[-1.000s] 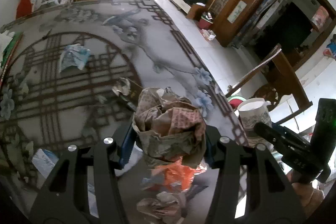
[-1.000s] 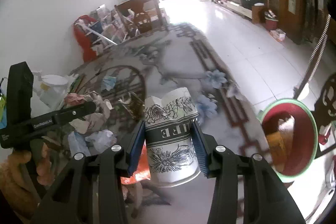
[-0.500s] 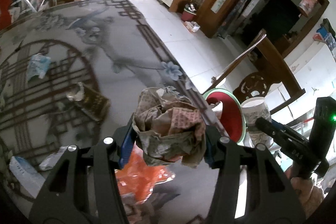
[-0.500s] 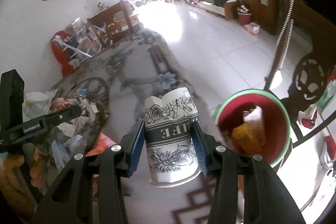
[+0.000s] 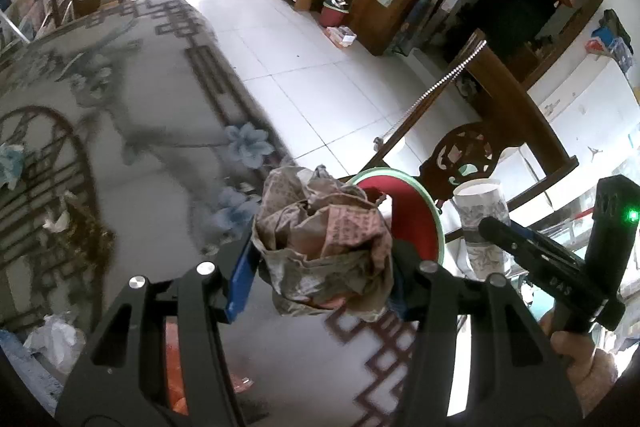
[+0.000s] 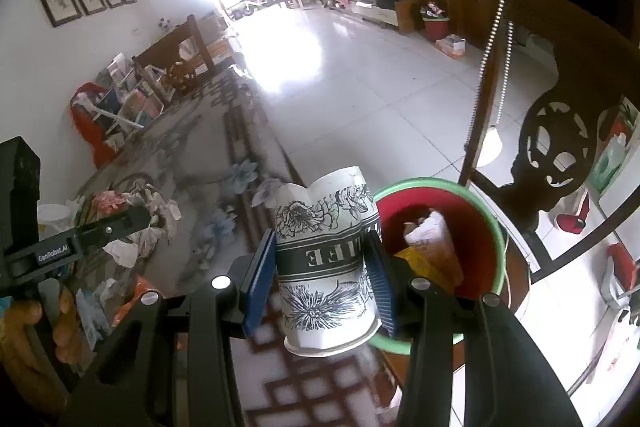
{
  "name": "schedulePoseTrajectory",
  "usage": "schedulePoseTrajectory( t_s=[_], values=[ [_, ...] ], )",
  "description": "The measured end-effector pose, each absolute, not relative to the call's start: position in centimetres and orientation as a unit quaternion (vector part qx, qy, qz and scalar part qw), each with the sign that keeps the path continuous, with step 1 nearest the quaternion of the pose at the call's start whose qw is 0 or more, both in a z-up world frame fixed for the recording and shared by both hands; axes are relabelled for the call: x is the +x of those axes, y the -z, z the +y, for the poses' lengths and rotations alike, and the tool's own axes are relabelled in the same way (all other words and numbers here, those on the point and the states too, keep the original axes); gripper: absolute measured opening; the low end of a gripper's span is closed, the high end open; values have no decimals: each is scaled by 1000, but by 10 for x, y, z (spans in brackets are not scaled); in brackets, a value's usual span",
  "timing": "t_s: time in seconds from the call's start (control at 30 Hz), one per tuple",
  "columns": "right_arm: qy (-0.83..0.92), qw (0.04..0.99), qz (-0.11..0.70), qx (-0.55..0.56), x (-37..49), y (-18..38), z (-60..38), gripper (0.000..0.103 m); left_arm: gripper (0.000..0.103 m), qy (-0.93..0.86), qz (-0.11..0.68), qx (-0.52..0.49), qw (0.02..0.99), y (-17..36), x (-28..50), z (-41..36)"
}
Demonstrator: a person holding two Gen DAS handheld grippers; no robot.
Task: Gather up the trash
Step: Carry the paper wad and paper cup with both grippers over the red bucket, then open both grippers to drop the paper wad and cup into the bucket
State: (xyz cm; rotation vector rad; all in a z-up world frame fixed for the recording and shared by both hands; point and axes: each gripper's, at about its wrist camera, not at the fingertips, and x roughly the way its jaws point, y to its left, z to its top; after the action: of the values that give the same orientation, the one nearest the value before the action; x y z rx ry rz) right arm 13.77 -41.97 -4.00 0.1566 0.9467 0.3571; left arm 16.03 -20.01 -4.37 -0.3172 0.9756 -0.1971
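The left hand-held gripper (image 5: pixel 322 267) is pinching a crumpled wad of printed newspaper (image 5: pixel 322 247) between its blue pads, holding it above the near edge of the patterned desk (image 5: pixel 160 115); the wad is sitting in front of the rim of a red bin with a green rim (image 5: pixel 416 223), which is standing on the floor just beyond the desk's edge; the right hand-held gripper (image 6: pixel 326 277) is clamping a crushed paper cup (image 6: pixel 326 259) printed with black flowers and a dark lettered band, its open mouth dented and pointing away, its base toward the camera; the cup is hanging partly over the desk's corner and just beside the bin (image 6: pixel 480 239), overlapping its near rim in the right wrist view; inside the bin a yellow packet (image 6: pixel 424 263) and a pale wrapper (image 6: pixel 424 231) are lying; back on the desk, crumpled papers and wrappers (image 6: pixel 148 215) are lying in a loose pile, with an orange plastic scrap (image 5: pixel 176 367) nearer the left gripper; a carved wooden chair (image 6: pixel 560 143) is standing just behind the bin.
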Motion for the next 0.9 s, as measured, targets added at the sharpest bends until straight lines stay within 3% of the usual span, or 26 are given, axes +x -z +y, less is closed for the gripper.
schedulePoseTrajectory(
  t_s=[0.77,0.83,0.9],
  values=[
    [-152,859,477,104,180,65,-517,43,52,173,511,-100,836,77,226,-337],
    [-152,859,477,104,180,65,-518,44,56,178,515,-98,833,80,227,-340],
    [-146,861,475,104,181,66,-521,57,72,174,517,-96,833,82,230,-343]
  ],
)
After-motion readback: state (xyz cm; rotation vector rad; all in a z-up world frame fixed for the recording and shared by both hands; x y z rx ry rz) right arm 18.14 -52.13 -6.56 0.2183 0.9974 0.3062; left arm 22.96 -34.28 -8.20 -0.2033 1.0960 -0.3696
